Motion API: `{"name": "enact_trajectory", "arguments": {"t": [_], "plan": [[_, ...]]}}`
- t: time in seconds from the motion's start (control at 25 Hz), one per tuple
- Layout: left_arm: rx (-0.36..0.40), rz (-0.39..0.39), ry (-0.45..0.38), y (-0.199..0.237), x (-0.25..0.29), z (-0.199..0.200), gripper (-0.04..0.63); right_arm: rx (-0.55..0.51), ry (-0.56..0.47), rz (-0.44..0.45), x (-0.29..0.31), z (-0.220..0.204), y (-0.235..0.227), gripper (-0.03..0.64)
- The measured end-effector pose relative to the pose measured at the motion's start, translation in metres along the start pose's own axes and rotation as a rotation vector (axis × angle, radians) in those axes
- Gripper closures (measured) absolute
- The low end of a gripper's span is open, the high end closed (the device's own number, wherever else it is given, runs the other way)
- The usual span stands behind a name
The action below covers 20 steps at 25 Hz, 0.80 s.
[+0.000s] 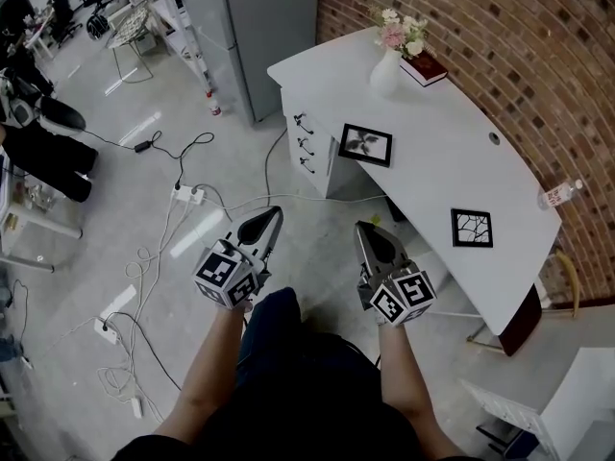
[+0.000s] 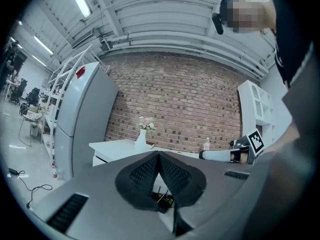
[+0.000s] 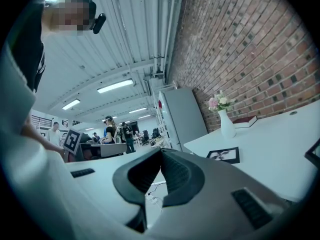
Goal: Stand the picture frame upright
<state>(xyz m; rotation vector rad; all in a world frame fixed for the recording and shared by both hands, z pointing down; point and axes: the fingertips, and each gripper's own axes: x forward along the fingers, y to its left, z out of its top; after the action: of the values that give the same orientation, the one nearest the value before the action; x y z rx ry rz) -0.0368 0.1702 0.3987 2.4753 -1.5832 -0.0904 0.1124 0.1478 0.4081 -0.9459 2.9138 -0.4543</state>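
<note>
Two black picture frames lie flat on the white curved desk point(image 1: 432, 152): one with a leaf print point(image 1: 365, 145) near the drawers, one with a branch print point(image 1: 472, 228) nearer the front edge. The leaf frame point(image 3: 224, 155) also shows in the right gripper view. My left gripper point(image 1: 276, 213) and right gripper point(image 1: 361, 229) hang over the floor in front of the desk, both shut and empty, well short of either frame. In the left gripper view the jaw tips point(image 2: 159, 155) meet; in the right gripper view the tips point(image 3: 161, 151) meet too.
A white vase of flowers point(image 1: 389, 65) and a dark red book point(image 1: 424, 68) stand at the desk's far end, a plastic bottle point(image 1: 558, 194) at its right edge. Cables and a power strip point(image 1: 185, 195) lie on the floor at left. A brick wall point(image 1: 538, 56) backs the desk.
</note>
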Motion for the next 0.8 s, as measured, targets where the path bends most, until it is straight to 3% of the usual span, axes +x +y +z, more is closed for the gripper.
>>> {"name": "enact_trajectory", "arguments": {"t": [0.16,0.8], "plan": [[-0.007,-0.013,0.006,0.009,0.018,-0.001,0.595,0.006,-0.002,-0.015,0.009,0.001,-0.011,0.615],[-0.006,-0.198,0.092,0.065,0.128,0.009,0.594,0.053,-0.035,-0.135,0.084,0.015,-0.069,0.615]]}}
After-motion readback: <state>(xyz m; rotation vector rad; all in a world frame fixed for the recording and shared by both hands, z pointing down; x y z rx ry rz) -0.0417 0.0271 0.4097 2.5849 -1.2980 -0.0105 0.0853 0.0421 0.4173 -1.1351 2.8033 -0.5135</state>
